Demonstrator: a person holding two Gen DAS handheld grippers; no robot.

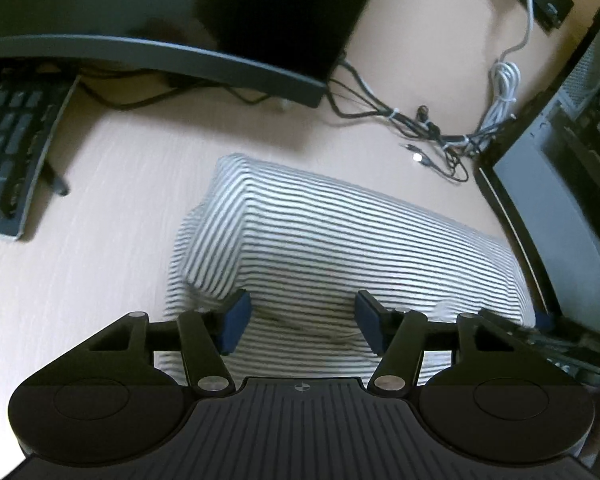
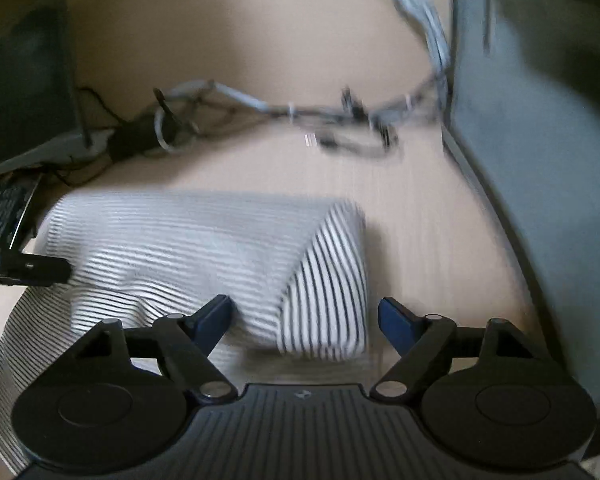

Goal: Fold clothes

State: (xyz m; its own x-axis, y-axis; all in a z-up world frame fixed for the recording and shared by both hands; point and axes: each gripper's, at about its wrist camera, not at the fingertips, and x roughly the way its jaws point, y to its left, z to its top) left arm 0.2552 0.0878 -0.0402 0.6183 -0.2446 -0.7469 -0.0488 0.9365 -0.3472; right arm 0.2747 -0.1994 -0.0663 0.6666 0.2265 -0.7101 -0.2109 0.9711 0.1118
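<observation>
A black-and-white striped garment lies folded on the light wooden desk. My left gripper is open above the garment's near edge, its blue pads spread apart with nothing between them. In the right wrist view the same striped garment lies ahead, its right end folded over. My right gripper is open over that folded right end, empty. The right view is blurred. The other gripper's tip shows at the garment's left edge.
A black keyboard lies at the left, a monitor base behind the garment. A tangle of cables lies at the back right. A grey computer case stands close on the right; it also shows in the right wrist view.
</observation>
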